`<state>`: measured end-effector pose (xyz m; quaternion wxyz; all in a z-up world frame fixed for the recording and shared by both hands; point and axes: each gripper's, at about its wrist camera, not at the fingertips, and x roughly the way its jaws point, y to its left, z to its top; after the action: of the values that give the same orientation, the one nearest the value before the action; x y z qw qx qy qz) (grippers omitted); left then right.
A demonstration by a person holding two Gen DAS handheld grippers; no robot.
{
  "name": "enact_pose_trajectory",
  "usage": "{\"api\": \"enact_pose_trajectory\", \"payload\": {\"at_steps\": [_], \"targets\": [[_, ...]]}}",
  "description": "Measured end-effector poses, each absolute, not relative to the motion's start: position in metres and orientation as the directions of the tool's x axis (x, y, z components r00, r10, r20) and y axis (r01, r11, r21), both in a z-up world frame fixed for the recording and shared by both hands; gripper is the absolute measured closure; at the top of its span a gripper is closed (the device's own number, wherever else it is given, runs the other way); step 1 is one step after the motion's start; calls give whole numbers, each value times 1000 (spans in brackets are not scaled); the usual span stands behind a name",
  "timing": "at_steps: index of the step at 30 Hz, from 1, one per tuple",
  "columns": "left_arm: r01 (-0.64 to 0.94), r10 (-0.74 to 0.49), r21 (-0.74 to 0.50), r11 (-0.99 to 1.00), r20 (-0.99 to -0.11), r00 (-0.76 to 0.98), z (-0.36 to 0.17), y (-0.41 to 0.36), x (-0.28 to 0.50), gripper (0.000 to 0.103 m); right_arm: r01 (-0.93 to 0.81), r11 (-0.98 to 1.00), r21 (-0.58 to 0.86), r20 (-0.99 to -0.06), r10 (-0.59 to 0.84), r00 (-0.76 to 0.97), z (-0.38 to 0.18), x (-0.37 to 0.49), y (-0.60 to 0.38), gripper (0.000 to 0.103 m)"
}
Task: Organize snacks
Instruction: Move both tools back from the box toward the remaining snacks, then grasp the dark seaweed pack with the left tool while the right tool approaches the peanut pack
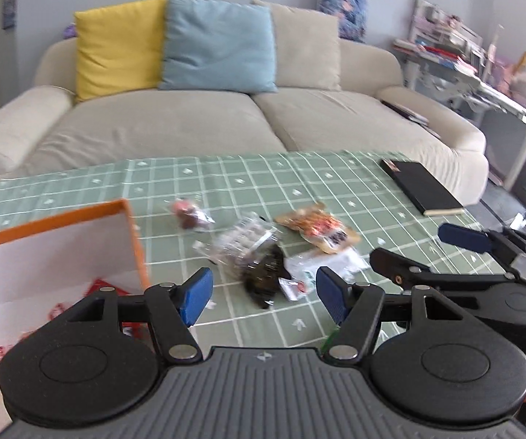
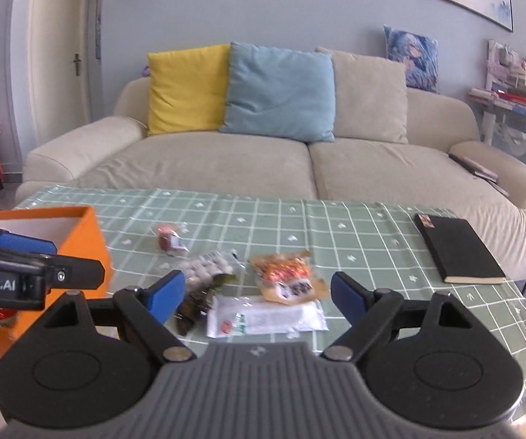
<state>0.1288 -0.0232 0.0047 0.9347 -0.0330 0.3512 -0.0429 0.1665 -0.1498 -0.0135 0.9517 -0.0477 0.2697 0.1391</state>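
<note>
Snack packets (image 2: 263, 292) lie heaped mid-table on the checked cloth (image 2: 372, 241), just right of my orange box (image 2: 91, 241) at the left edge. Both my left gripper (image 1: 263, 296) and right gripper (image 2: 257, 296) stand wide, empty. I should single out the white packet (image 2: 266, 316) nearest me, pinching one edge only.

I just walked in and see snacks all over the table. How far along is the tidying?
Early to middle, it seems. Done: some red packets already lie inside the orange box. In hand: nothing; the left claw and right claw are both open and empty. Left: about five snacks remain on the green tablecloth, including the orange packet, white packet and small round snack.
</note>
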Motion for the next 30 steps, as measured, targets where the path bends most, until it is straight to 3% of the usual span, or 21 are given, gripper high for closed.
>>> {"api": "enact_pose_trajectory", "payload": {"at_steps": [11,21,30], "targets": [[42,-126,-134,990,-716,687,-22,-39,174,26,-307,952,-12,-598,239,765,-55,217,-170,25],[-29,-38,-72,997,-780,625,-61,-44,216,31,-401,915,-38,-603,299,739,-87,273,-159,29],[-49,-3,-42,998,-792,610,-83,-48,239,32,-399,917,-4,-615,312,724,-106,317,-158,20]]}}
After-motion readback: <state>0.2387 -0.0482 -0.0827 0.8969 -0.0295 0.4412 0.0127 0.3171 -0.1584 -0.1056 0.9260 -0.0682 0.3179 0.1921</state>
